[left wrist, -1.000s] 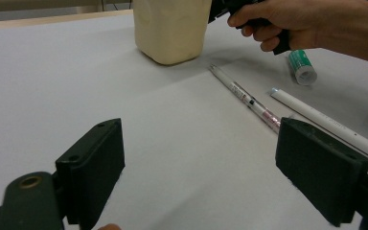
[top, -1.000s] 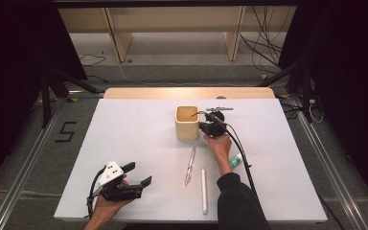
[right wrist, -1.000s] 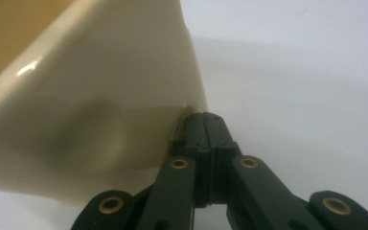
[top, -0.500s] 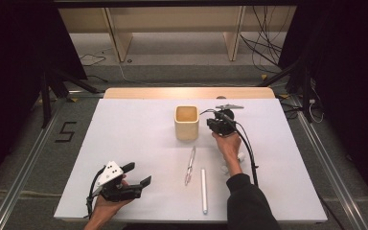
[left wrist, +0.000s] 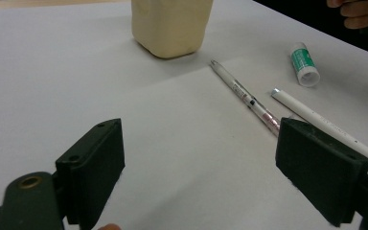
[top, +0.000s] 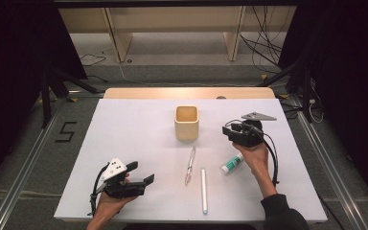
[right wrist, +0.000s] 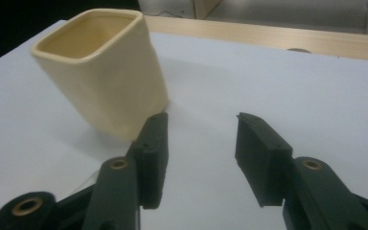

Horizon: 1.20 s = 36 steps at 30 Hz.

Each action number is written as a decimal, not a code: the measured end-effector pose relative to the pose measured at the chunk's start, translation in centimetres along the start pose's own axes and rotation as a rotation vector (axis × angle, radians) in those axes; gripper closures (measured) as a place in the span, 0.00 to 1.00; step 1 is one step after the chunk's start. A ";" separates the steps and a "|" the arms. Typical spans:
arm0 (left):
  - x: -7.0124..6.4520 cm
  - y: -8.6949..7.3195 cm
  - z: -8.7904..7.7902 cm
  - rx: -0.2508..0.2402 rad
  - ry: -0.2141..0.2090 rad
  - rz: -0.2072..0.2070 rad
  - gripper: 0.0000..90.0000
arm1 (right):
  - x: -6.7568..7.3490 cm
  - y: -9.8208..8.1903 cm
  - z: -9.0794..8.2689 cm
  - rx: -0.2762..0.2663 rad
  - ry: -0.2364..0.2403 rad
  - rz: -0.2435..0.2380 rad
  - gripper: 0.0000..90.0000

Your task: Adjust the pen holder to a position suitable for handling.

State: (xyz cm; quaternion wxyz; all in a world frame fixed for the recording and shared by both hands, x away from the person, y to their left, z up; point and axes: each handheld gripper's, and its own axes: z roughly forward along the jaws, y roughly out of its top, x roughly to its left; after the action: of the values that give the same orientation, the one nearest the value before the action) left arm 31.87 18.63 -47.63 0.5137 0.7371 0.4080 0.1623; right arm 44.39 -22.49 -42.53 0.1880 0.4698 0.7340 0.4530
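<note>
The left gripper [top: 141, 179] rests low on the white table [top: 134, 129] (jaws spread wide, nothing between them). Right of the cream square ceramic cup [top: 187, 122], a clear pen [top: 190, 165], white pen [top: 203, 189] and green-labelled white tube [top: 232, 163] lie apart. The right gripper [top: 226, 130] hovers beside the cup, its jaws just opening, empty.

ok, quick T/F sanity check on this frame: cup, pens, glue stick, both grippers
1. The cream cup stands upright on the white table. True.
2. The right gripper holds a pen. False: its jaws have just been opening, with nothing between them.
3. The glue stick lies inside the cup. False: it lies on the table by the right hand.
4. Two pens, clear pen and white pen, lie on the table. True.
5. The left gripper is open. True.
</note>
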 end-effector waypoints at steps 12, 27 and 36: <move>-1.2 1.4 2.1 0.062 -0.029 0.002 0.19 | -0.3 -3.0 -5.5 -0.044 0.028 -0.032 0.45; -4.1 4.4 5.2 0.121 -0.075 0.091 0.19 | 0.3 -6.0 -8.1 -0.096 0.046 -0.035 0.36; -5.4 5.8 7.6 0.176 -0.088 0.128 0.19 | 0.3 -7.4 -9.1 -0.101 0.029 -0.035 0.34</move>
State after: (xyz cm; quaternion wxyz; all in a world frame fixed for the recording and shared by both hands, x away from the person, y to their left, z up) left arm 36.04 8.93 -44.65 0.4532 0.8102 0.3499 0.1255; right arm 34.01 -27.75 -43.98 0.2088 0.4402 0.7211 0.4925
